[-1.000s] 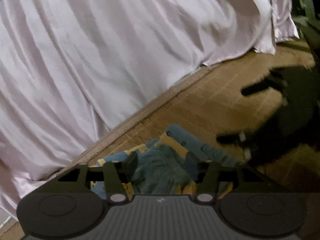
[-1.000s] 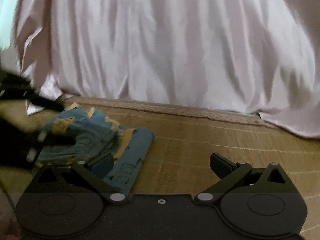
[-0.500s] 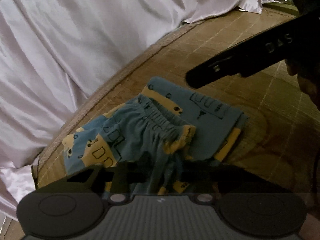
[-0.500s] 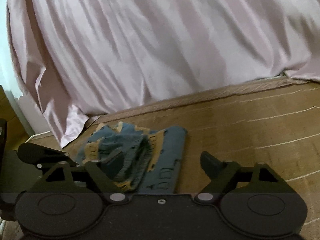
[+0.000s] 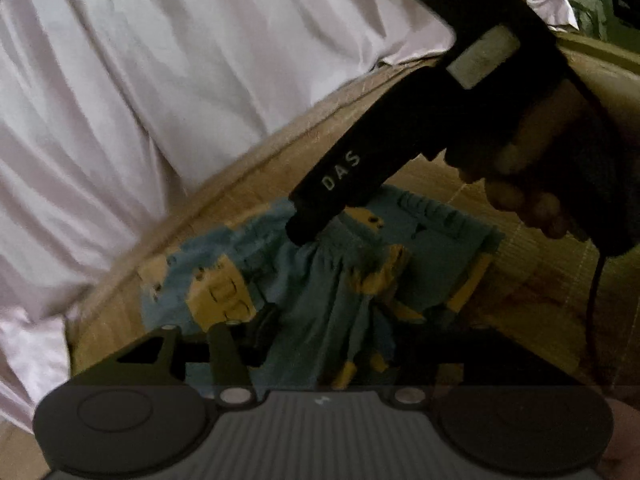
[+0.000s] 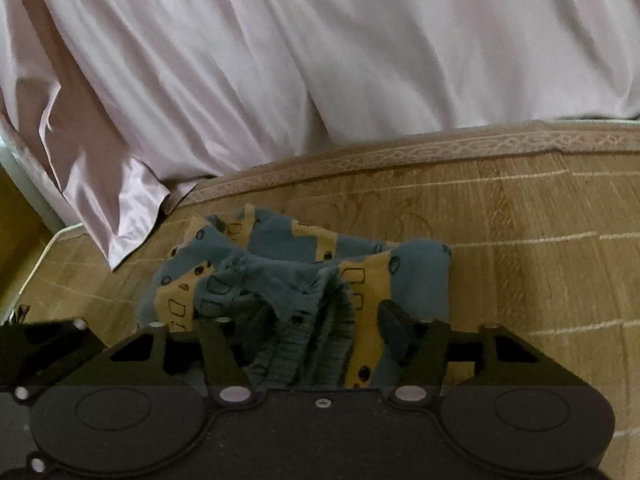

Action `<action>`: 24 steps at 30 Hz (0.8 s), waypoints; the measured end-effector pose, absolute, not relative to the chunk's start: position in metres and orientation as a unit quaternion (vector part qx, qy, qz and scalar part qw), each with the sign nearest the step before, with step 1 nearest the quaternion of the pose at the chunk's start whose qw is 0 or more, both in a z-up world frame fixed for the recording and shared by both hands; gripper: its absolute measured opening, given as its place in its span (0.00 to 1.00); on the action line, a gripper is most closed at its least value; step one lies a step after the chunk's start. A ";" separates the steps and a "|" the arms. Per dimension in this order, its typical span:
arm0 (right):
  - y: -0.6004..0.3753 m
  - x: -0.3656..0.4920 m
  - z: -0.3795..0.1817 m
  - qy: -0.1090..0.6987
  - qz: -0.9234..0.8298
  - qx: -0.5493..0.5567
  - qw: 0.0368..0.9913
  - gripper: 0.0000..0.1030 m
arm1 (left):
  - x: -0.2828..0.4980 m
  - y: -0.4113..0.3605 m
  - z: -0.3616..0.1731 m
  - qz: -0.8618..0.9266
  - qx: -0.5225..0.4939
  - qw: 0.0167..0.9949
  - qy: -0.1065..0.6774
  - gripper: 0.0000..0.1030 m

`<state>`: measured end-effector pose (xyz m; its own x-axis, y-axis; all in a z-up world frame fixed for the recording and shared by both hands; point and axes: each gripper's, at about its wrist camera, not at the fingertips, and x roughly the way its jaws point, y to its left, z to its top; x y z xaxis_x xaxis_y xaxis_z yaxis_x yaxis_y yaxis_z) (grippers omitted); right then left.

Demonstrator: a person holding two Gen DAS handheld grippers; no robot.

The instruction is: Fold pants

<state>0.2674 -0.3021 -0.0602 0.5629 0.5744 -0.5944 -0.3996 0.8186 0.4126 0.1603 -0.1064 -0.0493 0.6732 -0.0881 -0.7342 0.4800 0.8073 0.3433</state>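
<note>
Right wrist view: right claw [image 6: 324, 330] stands narrowed around bunched pants [image 6: 304, 272]; left claw [image 5: 340, 328] grips their near edge.

I'm seeing the pants [image 6: 304, 280] lying bunched on the mat, blue w/ yellow patches & black outline prints, gathered waistband rumpled on top, nr the front.

Bare mat [image 6: 540, 216] lies free right of the pants [image 6: 288, 276]; draped sheet [image 6: 280, 60] blocks behind them.
</note>
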 end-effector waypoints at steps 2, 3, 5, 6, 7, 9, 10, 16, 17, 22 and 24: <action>-0.303 0.263 -0.060 0.372 0.275 0.123 0.878 0.41 | 0.163 -0.102 -0.051 -0.168 0.246 0.874 0.383 0.34; -0.303 0.261 -0.059 0.370 0.269 0.125 0.880 0.39 | 0.164 -0.101 -0.051 -0.171 0.239 0.875 0.384 0.25; -0.302 0.257 -0.058 0.368 0.262 0.124 0.884 0.29 | 0.165 -0.099 -0.046 -0.173 0.228 0.877 0.385 0.17; -0.302 0.256 -0.055 0.365 0.259 0.121 0.886 0.26 | 0.165 -0.098 -0.043 -0.173 0.219 0.879 0.386 0.15; -0.301 0.252 -0.052 0.360 0.256 0.117 0.889 0.18 | 0.166 -0.096 -0.039 -0.174 0.203 0.882 0.388 0.13; -0.303 0.247 -0.043 0.348 0.255 0.117 0.895 0.09 | 0.167 -0.087 -0.030 -0.174 0.160 0.889 0.391 0.12; -0.305 0.243 -0.037 0.340 0.256 0.117 0.897 0.09 | 0.166 -0.083 -0.025 -0.172 0.140 0.894 0.390 0.11; -0.328 0.227 -0.015 0.317 0.245 0.121 0.908 0.09 | 0.156 -0.088 -0.009 -0.183 0.116 0.902 0.373 0.10; -0.334 0.224 -0.011 0.313 0.240 0.123 0.910 0.09 | 0.154 -0.092 -0.006 -0.190 0.114 0.902 0.371 0.10; -0.353 0.218 -0.014 0.314 0.223 0.117 0.915 0.10 | 0.147 -0.117 -0.006 -0.229 0.139 0.890 0.369 0.14; -0.353 0.221 -0.032 0.345 0.208 0.104 0.909 0.19 | 0.148 -0.122 -0.018 -0.240 0.157 0.873 0.394 0.33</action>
